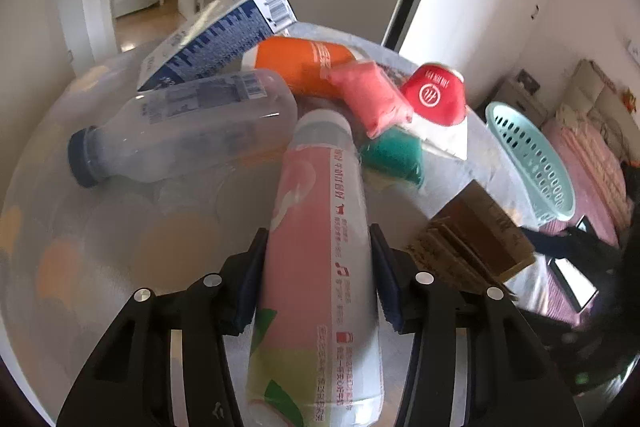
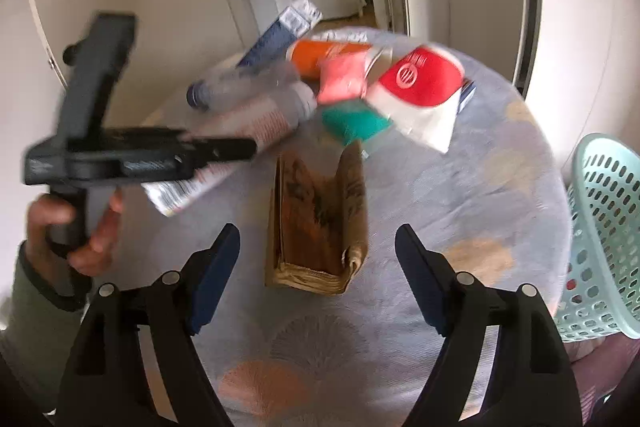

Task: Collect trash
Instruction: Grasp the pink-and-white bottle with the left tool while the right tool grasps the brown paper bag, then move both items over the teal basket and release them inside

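The round table (image 2: 460, 187) carries three bottles: one pink-labelled bottle (image 1: 316, 267), one clear bottle with a dark blue cap (image 1: 188, 131) and one orange bottle (image 1: 296, 63). There are also one blue-and-white carton (image 1: 224, 31), one brown cardboard box (image 2: 320, 223) and three small pouches, namely a pink pouch (image 1: 372, 99), a green pouch (image 1: 394, 155) and a red-and-white pouch (image 1: 436, 95). One pale green perforated basket (image 2: 600, 239) sits beside the table, and two grippers are counted, the left gripper (image 1: 318, 271) and the right gripper (image 2: 318, 275).
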The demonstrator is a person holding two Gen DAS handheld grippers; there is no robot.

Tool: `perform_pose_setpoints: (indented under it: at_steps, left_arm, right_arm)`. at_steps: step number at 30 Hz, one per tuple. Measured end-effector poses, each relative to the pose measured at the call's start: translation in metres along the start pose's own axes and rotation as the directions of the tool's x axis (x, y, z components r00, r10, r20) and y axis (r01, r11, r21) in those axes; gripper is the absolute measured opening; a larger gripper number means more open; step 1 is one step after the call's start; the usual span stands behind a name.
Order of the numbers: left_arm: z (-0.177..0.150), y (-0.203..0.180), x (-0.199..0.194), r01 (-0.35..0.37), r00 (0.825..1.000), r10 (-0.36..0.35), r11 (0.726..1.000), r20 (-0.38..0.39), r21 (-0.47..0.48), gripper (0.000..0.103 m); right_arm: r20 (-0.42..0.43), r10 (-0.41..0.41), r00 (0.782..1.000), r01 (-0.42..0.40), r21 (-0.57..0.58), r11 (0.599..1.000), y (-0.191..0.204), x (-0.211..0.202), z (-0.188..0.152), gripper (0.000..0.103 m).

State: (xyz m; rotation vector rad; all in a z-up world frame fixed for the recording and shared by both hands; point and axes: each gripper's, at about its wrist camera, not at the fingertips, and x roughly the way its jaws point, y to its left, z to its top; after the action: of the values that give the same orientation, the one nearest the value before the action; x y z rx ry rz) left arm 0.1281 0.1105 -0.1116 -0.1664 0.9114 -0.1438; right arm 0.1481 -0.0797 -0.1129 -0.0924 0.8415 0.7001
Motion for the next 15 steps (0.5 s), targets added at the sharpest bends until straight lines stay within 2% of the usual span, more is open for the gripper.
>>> perform_pose_setpoints:
  at_steps: [3,4,5,6,11,15]
  left_arm:
    - [-0.003,-0.001,-0.007,0.002,1.0,-0.002,1.0,0.018,-0.011,0.047]
    - [-0.004,-0.002,-0.01,0.002,1.0,-0.001,1.0,0.025,-0.014,0.047]
    - [-0.004,-0.002,-0.012,0.004,1.0,-0.004,1.0,0.029,-0.02,0.047]
    - [-0.003,-0.002,-0.014,0.007,0.999,-0.006,1.0,0.032,-0.024,0.047]
    - [0.0,-0.008,-0.027,0.046,0.997,-0.043,0.998,0.07,-0.035,0.047]
    - [0.006,-0.023,-0.035,0.084,0.991,-0.082,0.996,0.11,-0.015,0.047]
  right_arm:
    - [-0.016,-0.036,0.999,0.036,-0.011,0.999,0.004,0.012,0.001,0.075]
    - [-0.019,-0.051,0.999,0.051,-0.007,0.999,0.004,0.014,0.001,0.067]
    - [-0.027,-0.056,0.998,0.056,0.001,0.998,0.003,0.017,0.001,0.048]
    - [-0.04,-0.04,0.998,0.04,0.01,0.999,0.001,0.02,0.001,0.039]
    - [-0.001,-0.035,0.999,0.035,0.013,0.999,-0.001,0.006,0.001,0.03]
    - [0.057,-0.069,0.996,0.069,0.004,0.998,-0.004,-0.02,0.003,0.029]
